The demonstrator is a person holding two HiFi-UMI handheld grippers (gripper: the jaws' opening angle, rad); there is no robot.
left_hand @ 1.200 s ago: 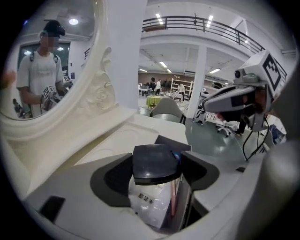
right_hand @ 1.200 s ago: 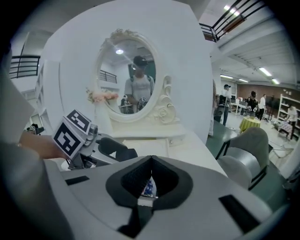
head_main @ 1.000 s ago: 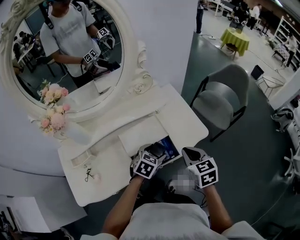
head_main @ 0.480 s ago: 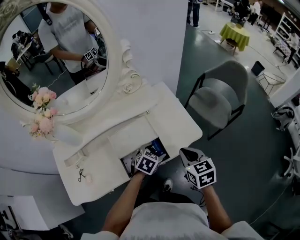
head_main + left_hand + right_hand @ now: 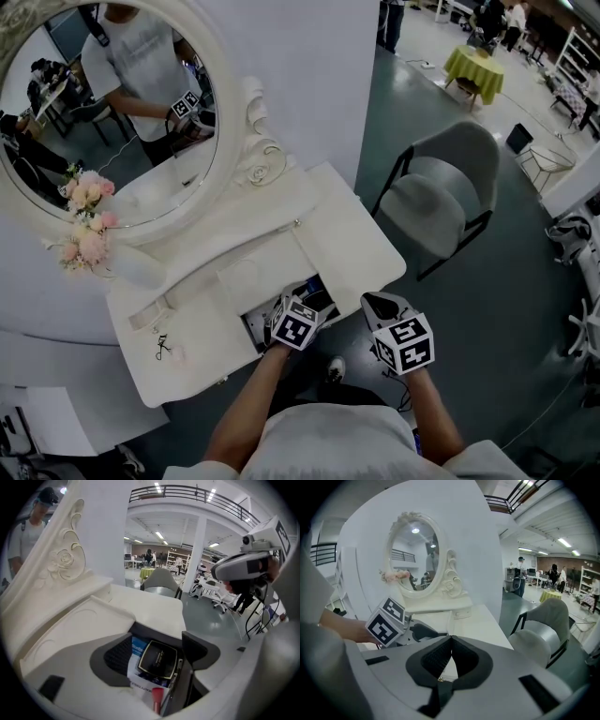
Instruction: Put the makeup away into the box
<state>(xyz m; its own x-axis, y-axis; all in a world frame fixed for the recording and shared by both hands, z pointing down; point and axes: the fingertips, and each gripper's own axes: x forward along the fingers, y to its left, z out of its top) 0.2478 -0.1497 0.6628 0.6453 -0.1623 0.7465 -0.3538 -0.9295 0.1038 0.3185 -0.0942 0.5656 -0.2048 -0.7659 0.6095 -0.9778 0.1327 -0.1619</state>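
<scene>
Since the compact [image 5: 158,658] already lies inside the box [image 5: 140,685], flat and face up, we read it as dead ahead of the left gripper [image 5: 156,645], at twelve o'clock from its fingers and lower than them. It looks nearly square, so we can name no sure long axis; its wider span seems to run from ten to four o'clock. A blue pack [image 5: 138,646] sits at its ten o'clock, partly under it. A red lipstick [image 5: 157,699] stands at its six o'clock, with its length running twelve to six.

We see the left jaws spread wide, one on each side of the compact and clear of it. They have just been opening, and neither pad presses on anything. We judge this hand much the nearer to the box. The right gripper [image 5: 451,640] hangs at its three o'clock, off the edge of the dressing table [image 5: 356,244], pads closed together on nothing.

The left gripper's right jaw covers the box's far side. The lipstick's lower end is cut off by the frame. From the head view the gripper hides most of the box. A small dark thing [image 5: 164,349] on the tabletop at eight o'clock is too small for us to name.
</scene>
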